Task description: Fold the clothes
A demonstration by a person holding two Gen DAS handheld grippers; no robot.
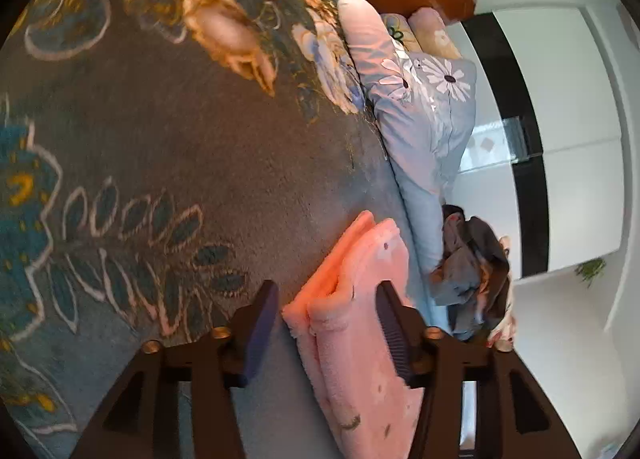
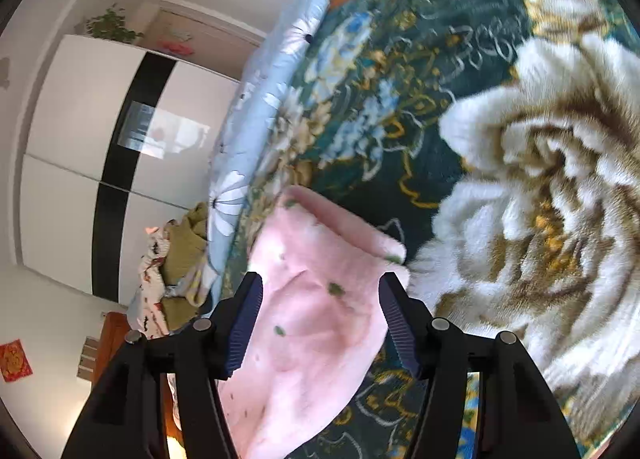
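1. While the floral blanket (image 1: 168,147) fills the left and centre of the left wrist view, the pink fleece garment (image 1: 352,339) lies on it at lower centre, folded into stacked layers whose edges show at its upper left side.
2. Both fingers of the left hand-held gripper (image 1: 326,323) stand wide apart; the garment's folded end sits between them, close against the right finger, with a clear gap to the left one, so nothing is clamped.
3. At right of that view, a pale blue daisy-print quilt (image 1: 428,107) runs along the blanket's edge, and a dark crumpled pile of clothes (image 1: 472,271) sits just beyond it.
4. From the right wrist view, the same pink garment (image 2: 316,311) spreads from centre to the bottom edge, on the blanket (image 2: 400,107) with its big cream flower at right.
5. Its fingers spread wide, the right hand-held gripper (image 2: 320,323) has the cloth lying between them, ungripped.
6. White wardrobe doors (image 2: 80,139) with a black stripe fill the left side.
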